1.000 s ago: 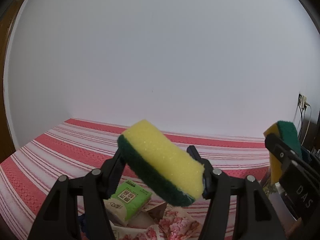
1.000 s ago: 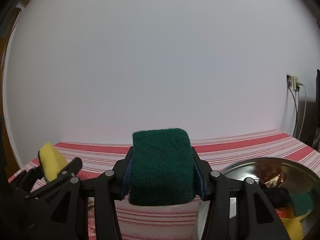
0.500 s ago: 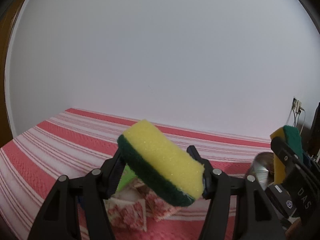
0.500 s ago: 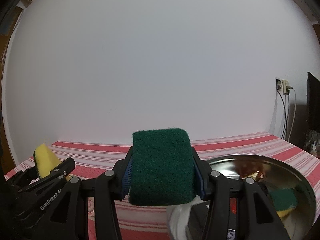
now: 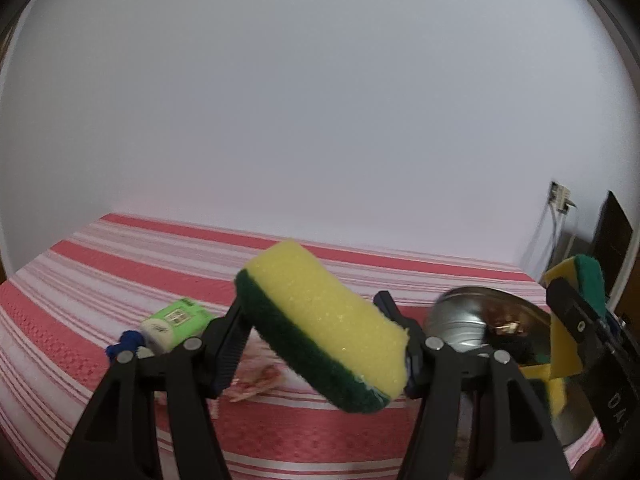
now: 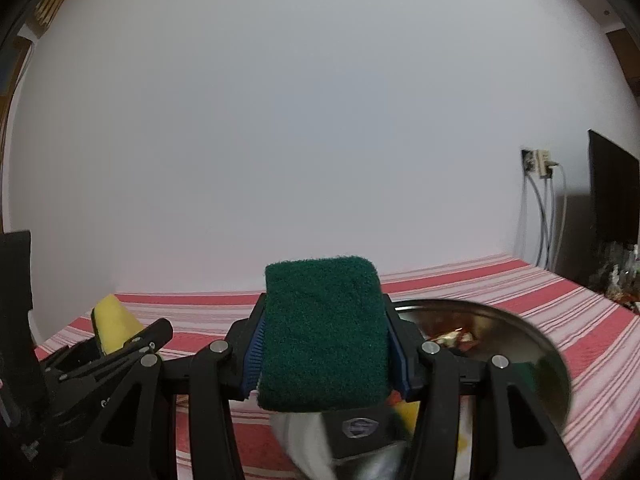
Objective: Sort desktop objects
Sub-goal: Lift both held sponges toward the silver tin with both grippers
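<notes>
Sponge (image 5: 326, 328) above open tablecloth (image 5: 100, 280)

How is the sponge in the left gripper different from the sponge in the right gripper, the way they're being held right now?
The left gripper holds its sponge tilted, yellow foam up and toward its camera, dark green layer below. The right gripper holds its sponge squarely, green scouring face toward its camera, yellow barely visible from there. The left sponge slopes down to the right; the right sponge sits level. Both are yellow-and-green sponges clamped between the jaws above the striped cloth.

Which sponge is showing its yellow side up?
The sponge in the left hand-held gripper: yellow foam faces up, tilted. The right hand-held gripper's sponge shows only its green scouring face.
</notes>
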Available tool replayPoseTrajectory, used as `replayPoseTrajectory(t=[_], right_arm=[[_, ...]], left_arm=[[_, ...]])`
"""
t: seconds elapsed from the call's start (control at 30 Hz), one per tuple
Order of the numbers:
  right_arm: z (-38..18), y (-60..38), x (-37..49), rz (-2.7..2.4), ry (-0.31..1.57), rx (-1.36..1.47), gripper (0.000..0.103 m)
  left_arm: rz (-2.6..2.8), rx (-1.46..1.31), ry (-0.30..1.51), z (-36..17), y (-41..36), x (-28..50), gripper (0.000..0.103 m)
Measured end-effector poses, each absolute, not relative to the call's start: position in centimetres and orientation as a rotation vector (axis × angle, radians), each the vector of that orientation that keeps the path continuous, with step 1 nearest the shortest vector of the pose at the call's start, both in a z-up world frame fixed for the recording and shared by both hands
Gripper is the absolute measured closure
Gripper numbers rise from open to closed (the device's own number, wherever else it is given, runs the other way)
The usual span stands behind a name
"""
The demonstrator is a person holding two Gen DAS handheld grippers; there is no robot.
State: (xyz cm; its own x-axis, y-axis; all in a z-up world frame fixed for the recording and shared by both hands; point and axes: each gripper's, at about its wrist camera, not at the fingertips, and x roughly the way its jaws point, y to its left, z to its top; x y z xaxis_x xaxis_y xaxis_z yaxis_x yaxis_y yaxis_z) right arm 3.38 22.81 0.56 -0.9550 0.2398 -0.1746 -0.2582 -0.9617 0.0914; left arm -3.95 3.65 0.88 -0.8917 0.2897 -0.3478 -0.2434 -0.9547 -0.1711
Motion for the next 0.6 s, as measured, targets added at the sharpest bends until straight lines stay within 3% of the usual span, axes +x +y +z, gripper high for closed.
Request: replayPoseTrajectory(t=[0.03, 0.6], right_arm=[[2.9, 20.2, 5.4, 2.865, 0.156, -0.228, 0.050], [4.4, 30.1, 9.7, 2.665, 0.210, -0.191, 0.050]], left_arm=[[2.797, -0.535, -0.167, 1.0, 4.0, -3.8, 0.041], [2.648, -0.500, -0.029, 2.8, 12.8, -0.2, 0.041]])
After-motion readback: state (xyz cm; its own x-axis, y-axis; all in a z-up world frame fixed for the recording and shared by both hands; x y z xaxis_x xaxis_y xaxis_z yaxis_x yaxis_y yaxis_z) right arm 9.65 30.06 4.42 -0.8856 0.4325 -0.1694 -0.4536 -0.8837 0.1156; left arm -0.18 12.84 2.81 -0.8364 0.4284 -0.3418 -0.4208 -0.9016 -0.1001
